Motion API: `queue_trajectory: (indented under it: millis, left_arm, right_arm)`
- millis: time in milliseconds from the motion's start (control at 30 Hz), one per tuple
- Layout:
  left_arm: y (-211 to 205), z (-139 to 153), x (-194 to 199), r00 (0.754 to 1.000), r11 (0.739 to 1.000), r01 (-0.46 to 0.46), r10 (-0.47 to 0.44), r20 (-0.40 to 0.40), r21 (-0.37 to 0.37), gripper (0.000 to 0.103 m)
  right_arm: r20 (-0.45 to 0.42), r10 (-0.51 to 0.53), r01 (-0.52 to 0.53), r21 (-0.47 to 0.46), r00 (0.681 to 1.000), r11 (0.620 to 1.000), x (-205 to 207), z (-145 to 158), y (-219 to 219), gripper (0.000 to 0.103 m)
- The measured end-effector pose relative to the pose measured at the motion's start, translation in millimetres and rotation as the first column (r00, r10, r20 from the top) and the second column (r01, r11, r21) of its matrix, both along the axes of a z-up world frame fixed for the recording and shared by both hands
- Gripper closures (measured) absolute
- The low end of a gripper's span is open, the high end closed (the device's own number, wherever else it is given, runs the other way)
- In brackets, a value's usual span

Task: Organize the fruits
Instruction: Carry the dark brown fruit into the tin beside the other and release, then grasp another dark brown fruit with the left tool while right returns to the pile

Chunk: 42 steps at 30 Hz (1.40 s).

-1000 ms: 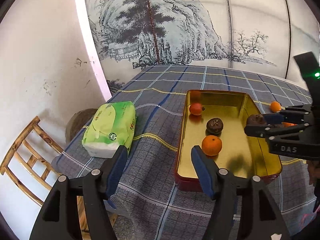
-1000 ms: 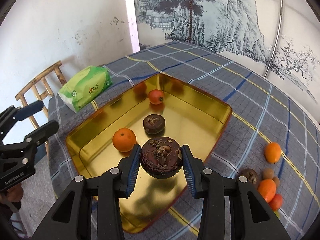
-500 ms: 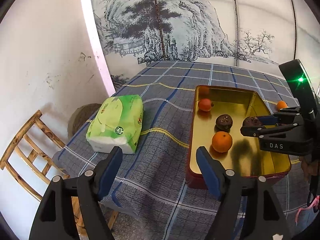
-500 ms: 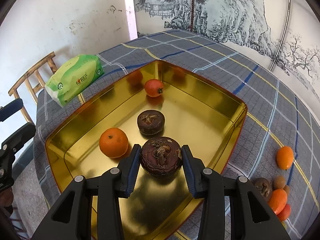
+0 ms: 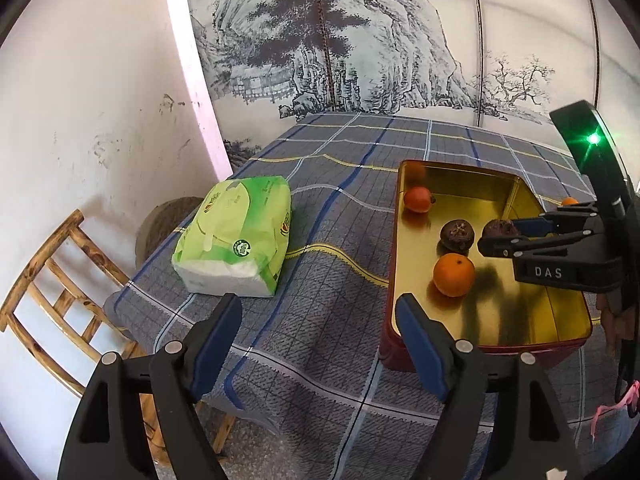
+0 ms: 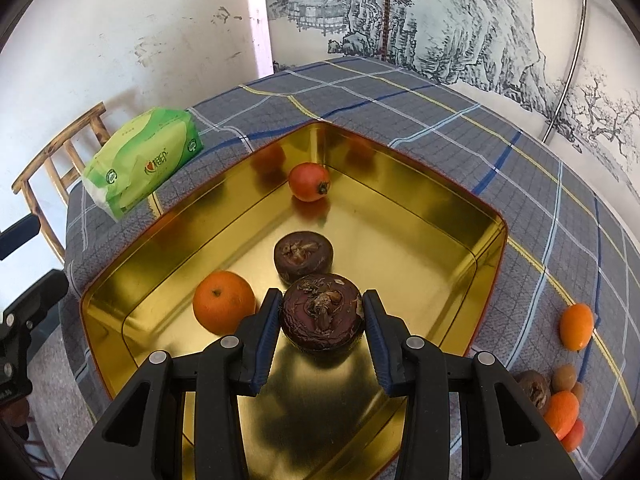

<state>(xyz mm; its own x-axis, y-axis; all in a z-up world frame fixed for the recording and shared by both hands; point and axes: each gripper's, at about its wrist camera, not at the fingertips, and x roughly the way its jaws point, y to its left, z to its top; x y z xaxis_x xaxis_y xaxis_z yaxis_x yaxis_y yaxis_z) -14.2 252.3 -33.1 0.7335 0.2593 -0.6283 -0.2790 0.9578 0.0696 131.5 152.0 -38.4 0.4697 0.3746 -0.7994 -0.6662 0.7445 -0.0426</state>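
A gold tray sits on the plaid tablecloth. In it lie an orange, a dark brown fruit and a small red fruit. My right gripper is shut on a second dark brown fruit, held low inside the tray beside the orange. It also shows in the left wrist view. My left gripper is open and empty, over the table's near edge, left of the tray.
A green tissue pack lies on the table left of the tray. Several loose fruits and an orange lie on the cloth right of the tray. A wooden chair stands by the white wall.
My right gripper has lowered the dark fruit further into the tray, closer to the orange. My left gripper has drifted left, away from the tray.
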Motion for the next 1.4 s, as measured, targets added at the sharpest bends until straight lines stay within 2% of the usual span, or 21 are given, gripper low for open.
queue_trajectory:
  millis: [300,600,767,867,1000,1133,1400]
  left_arm:
    - [1,0,-2,1.000,1.000,-0.005,0.005,-0.001,-0.002,0.026]
    - [0,4,-6,1.000,1.000,-0.004,0.004,0.003,0.009,0.026]
    - [-9,11,-9,1.000,1.000,0.004,-0.005,0.009,0.028,0.026]
    - [-16,16,-11,1.000,0.999,0.016,-0.017,0.012,0.038,0.026]
    - [-30,22,-12,0.999,0.998,0.037,-0.038,0.019,0.059,0.026]
    - [-45,30,-12,0.997,0.994,0.065,-0.068,0.027,0.087,0.022]
    - [-84,41,-7,0.990,0.979,0.136,-0.142,0.027,0.150,0.021]
  right_arm:
    - [0.030,-0.025,0.023,0.054,0.999,0.998,3,19,5,0.060]
    - [0.156,-0.055,0.024,0.190,0.986,0.982,-19,68,-23,0.060]
    - [0.216,-0.138,0.085,0.236,0.967,0.968,-36,81,-74,0.056]
    - [0.199,-0.207,0.153,0.257,0.958,0.954,-40,78,-114,0.050]
    - [0.177,-0.308,0.261,0.247,0.935,0.933,-41,65,-173,0.048]
    - [0.153,-0.424,0.390,0.207,0.893,0.897,-40,45,-237,0.048]
    - [0.141,-0.583,0.566,0.145,0.800,0.812,-48,14,-337,0.048]
